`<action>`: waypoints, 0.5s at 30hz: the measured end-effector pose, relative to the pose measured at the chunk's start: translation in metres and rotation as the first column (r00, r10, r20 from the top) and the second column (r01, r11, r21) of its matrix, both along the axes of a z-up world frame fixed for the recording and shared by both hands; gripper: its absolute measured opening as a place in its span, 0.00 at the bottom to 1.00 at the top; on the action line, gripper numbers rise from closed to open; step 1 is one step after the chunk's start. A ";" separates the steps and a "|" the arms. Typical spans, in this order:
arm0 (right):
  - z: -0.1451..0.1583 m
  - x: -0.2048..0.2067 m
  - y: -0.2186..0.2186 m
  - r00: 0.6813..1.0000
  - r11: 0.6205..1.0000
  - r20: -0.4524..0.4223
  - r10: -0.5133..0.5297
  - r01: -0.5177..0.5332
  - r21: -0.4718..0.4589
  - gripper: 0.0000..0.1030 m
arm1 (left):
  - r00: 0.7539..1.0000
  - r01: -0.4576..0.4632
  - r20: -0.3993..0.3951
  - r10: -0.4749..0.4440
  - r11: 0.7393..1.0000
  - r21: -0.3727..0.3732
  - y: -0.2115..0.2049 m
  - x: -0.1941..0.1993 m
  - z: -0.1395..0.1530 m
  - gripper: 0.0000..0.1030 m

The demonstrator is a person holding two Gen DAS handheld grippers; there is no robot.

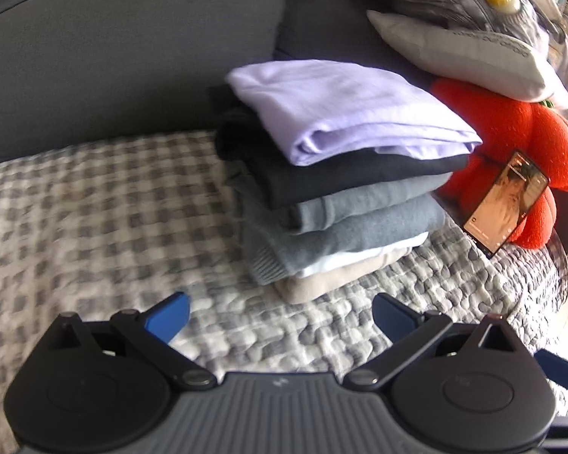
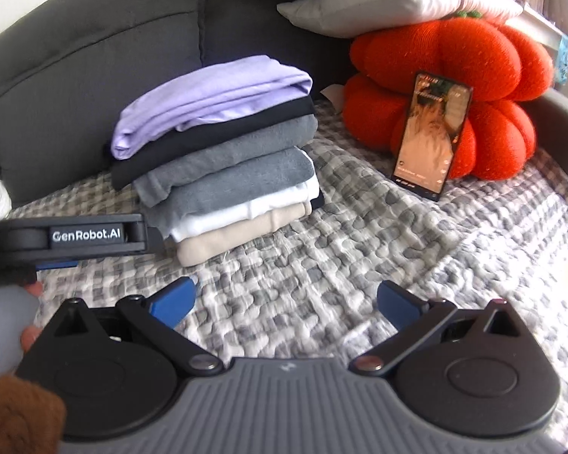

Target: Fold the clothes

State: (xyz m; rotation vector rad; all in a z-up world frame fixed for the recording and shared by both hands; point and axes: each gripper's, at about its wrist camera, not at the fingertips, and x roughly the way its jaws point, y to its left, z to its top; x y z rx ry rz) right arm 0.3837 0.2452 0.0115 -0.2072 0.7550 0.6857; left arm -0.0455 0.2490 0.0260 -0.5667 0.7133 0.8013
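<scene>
Left gripper [image 1: 280, 316] jaws spread wide, empty, above checkered blanket [image 1: 94, 204]. Folded stack [image 1: 344, 174] near the blanket's back edge against grey sofa back [image 1: 132, 49]: lilac top, then black, grey, white, beige. Phone [image 1: 505, 204] leans on red cushion [image 1: 511, 132] at right edge.

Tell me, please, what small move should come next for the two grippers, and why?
Probably swing both away to look for another unfolded garment. The left gripper and right gripper are open and empty above the checked quilt, the stack of folded clothes looks tidy, and nothing loose lies between them.
</scene>
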 end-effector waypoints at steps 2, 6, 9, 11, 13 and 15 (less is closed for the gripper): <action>0.008 -0.009 -0.005 1.000 1.000 0.004 -0.004 0.004 0.005 1.00 | 1.000 -0.002 -0.006 0.002 1.000 -0.003 -0.005 -0.006 0.006 1.00; 0.024 -0.028 -0.015 1.000 1.000 0.013 -0.003 0.003 0.022 1.00 | 1.000 0.001 -0.009 -0.001 1.000 0.002 -0.015 -0.019 0.020 1.00; 0.032 -0.043 -0.023 1.000 0.999 0.029 0.002 -0.004 0.053 1.00 | 1.000 -0.003 -0.017 0.003 1.000 0.016 -0.024 -0.028 0.026 1.00; 0.034 -0.049 -0.028 1.000 0.996 0.023 0.020 -0.021 0.084 1.00 | 1.000 -0.002 -0.026 0.002 1.000 0.007 -0.026 -0.031 0.026 1.00; 0.037 -0.051 -0.029 1.000 0.995 0.018 0.023 -0.024 0.094 1.00 | 1.000 -0.015 -0.024 0.015 1.000 0.006 -0.027 -0.034 0.028 1.00; 0.039 -0.054 -0.029 0.999 0.995 0.022 0.024 -0.026 0.093 1.00 | 0.999 -0.035 -0.020 0.035 0.999 0.012 -0.028 -0.039 0.030 1.00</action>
